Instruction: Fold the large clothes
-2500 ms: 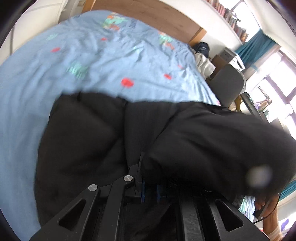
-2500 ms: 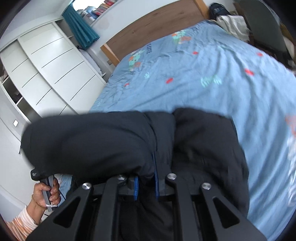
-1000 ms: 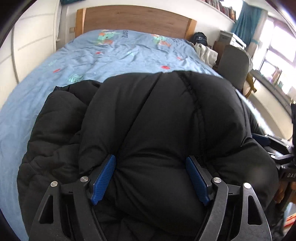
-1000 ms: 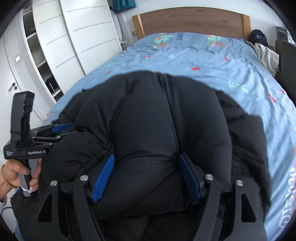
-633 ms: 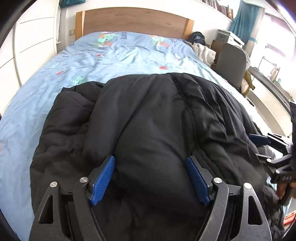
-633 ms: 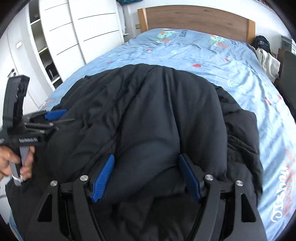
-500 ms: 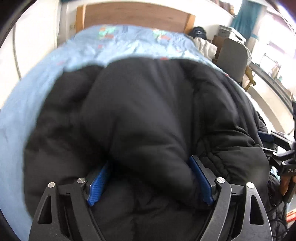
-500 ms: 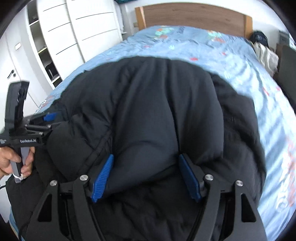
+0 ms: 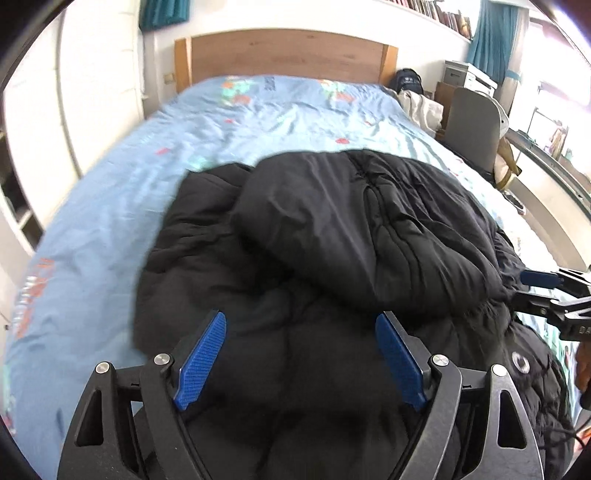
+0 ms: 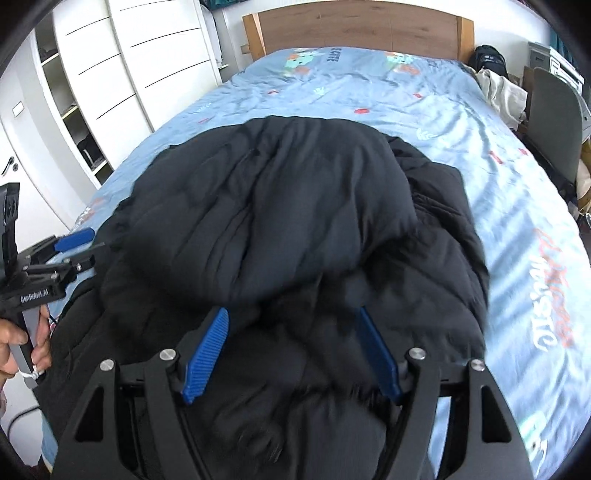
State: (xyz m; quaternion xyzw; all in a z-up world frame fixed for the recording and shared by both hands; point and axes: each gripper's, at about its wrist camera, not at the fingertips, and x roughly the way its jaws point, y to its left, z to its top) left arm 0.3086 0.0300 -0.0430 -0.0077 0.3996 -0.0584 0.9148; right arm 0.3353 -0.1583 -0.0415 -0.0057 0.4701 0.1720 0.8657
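Note:
A black puffer jacket (image 9: 351,236) lies on the blue bedsheet (image 9: 122,206), its near part folded back over itself in a thick roll. It also fills the right wrist view (image 10: 295,206). My left gripper (image 9: 299,328) is open and empty, with its blue pads just above the jacket's near edge. My right gripper (image 10: 291,325) is open and empty above the same near edge. Each gripper shows in the other's view: the right one (image 9: 543,288) at the jacket's right side, the left one (image 10: 70,243) at its left side.
A wooden headboard (image 10: 362,29) stands at the far end of the bed. White wardrobes (image 10: 122,62) line the left side. A grey chair (image 9: 476,129) and a pile of clothes (image 9: 421,107) stand by the bed's right side.
Both grippers were shut on the jacket and lifting it, then opened and let the folded part drop onto the bed. They have since drawn back, clear of the fold.

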